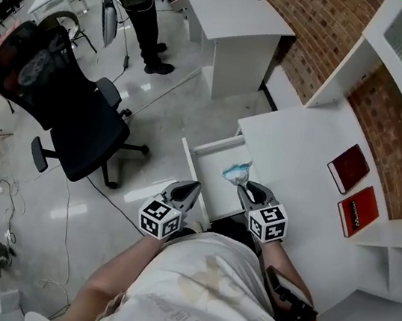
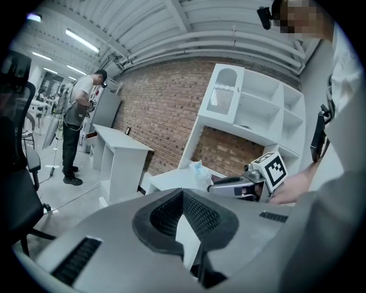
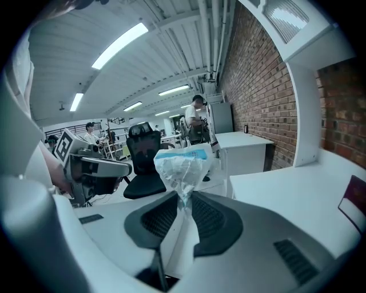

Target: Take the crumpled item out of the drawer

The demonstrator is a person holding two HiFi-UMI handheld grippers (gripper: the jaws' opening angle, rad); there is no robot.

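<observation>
White desk (image 1: 315, 159) on the right, its drawer (image 1: 218, 145) open. Right gripper (image 1: 244, 189) is pinched tight on the crumpled item (image 1: 235, 171), which sticks out past its tips on the far side, over the drawer's right side. Left gripper (image 1: 191, 187) is closed and empty at the drawer's near left edge.

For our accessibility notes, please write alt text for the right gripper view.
The right gripper is shut on a crumpled plastic wrapper, held up before the camera. The left gripper is at the left, a black office chair behind, a white desk and brick wall at the right.
</observation>
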